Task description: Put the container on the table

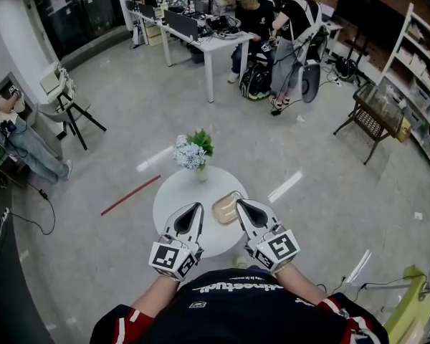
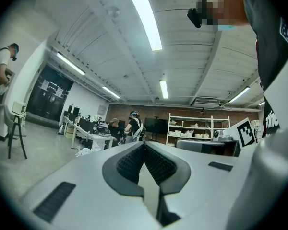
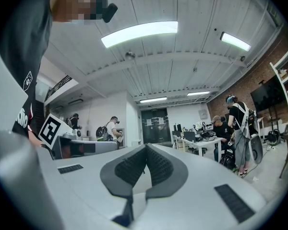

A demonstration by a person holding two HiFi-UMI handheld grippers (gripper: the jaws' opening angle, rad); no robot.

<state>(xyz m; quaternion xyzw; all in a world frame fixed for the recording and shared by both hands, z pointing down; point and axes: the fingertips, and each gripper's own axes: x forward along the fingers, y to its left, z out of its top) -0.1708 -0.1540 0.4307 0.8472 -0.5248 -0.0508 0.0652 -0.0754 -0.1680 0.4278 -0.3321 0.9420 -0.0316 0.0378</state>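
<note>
Your left hand-held gripper (image 1: 198,208) and right hand-held gripper (image 1: 241,204) are both fully closed and hold nothing, level over the round white worktop (image 1: 168,192). The tan container (image 1: 225,208) lies on the worktop toward 3 o'clock, just beside your right tip. A flower vase (image 1: 201,172) stands at 12 o'clock.

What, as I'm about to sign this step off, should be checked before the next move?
1. Container resting on the round table: ok.
2. Left gripper jaws together, nothing between them: ok.
3. Right gripper jaws together, nothing between them: ok.
4. Vase of flowers upright, apart from the container: ok.
5. Right gripper clear of the container: cannot tell; its tip overlaps the container's edge in the head view.
</note>
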